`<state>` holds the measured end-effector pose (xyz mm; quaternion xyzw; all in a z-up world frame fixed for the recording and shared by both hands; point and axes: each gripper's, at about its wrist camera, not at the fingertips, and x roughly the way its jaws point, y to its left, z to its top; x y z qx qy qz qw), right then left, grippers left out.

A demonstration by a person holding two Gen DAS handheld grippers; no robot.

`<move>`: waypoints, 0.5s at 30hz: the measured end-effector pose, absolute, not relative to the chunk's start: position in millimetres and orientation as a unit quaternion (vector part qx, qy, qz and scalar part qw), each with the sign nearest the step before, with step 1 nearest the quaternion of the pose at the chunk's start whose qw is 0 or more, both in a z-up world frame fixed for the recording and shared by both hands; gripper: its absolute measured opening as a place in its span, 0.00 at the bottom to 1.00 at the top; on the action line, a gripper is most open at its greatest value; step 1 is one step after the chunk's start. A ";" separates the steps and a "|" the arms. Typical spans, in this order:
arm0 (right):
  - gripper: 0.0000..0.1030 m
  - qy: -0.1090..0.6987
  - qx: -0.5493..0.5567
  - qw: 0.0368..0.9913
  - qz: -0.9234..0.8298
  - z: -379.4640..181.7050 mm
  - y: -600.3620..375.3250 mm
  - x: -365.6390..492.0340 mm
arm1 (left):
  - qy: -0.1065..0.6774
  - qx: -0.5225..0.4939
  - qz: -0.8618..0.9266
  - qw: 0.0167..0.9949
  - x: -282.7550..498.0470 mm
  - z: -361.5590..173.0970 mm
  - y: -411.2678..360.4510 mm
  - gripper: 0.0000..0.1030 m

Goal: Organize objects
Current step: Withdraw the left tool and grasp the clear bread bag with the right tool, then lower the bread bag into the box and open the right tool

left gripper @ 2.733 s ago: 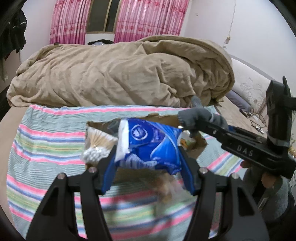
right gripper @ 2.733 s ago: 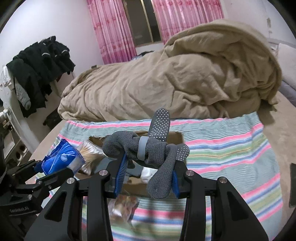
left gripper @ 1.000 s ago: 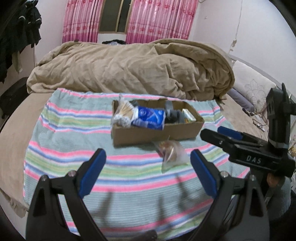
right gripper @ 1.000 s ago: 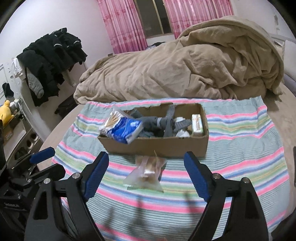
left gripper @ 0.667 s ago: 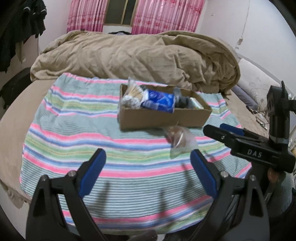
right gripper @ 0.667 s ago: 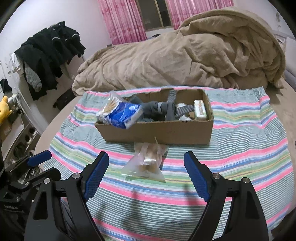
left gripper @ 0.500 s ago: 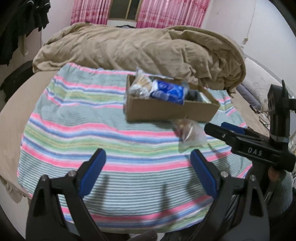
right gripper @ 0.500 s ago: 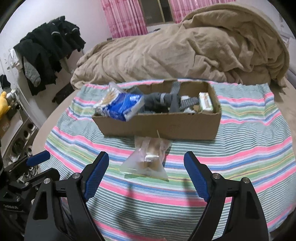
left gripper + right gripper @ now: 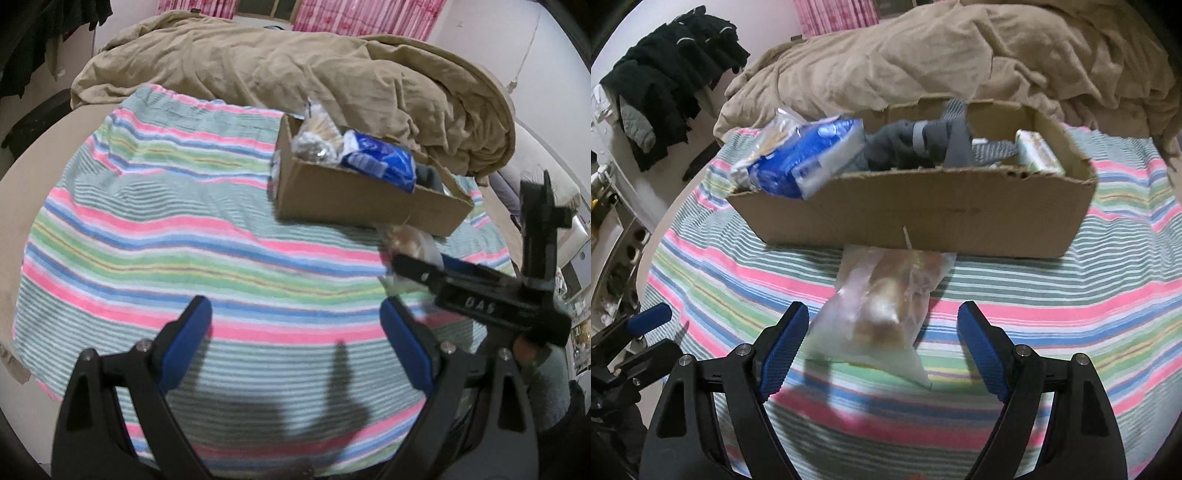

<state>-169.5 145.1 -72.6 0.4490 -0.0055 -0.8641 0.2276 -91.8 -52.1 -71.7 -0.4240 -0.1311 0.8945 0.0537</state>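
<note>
A cardboard box stands on the striped blanket. It holds a blue tissue pack, a bag of cotton swabs, grey socks and a small pale packet. A clear plastic bag with brownish contents lies on the blanket just in front of the box. My right gripper is open and empty, its jaws on either side of the bag. My left gripper is open and empty over bare blanket, left of the box. The right gripper partly hides the bag in the left wrist view.
A crumpled tan duvet is heaped behind the box. Dark clothes hang at the left wall. Pink curtains are at the back. The blanket spreads wide to the left of the box.
Both grippers let go of the tissue pack and the socks into the box and drew back open. My right gripper has since moved in low over the clear bag; my left has swung left.
</note>
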 end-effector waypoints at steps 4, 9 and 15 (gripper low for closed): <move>0.53 0.002 0.452 0.243 -0.858 -77.4 139.1 -169.9 | -0.134 -0.421 0.895 0.056 -107.5 -70.6 -47.6 0.91; 0.49 0.013 0.440 0.261 -0.859 -67.6 137.3 -160.9 | -0.143 -0.425 0.892 0.054 -118.9 -74.0 -45.7 0.91; 0.48 0.021 0.412 0.294 -0.862 -40.4 128.9 -139.6 | -0.148 -0.425 0.892 0.049 -115.8 -72.0 -52.3 0.91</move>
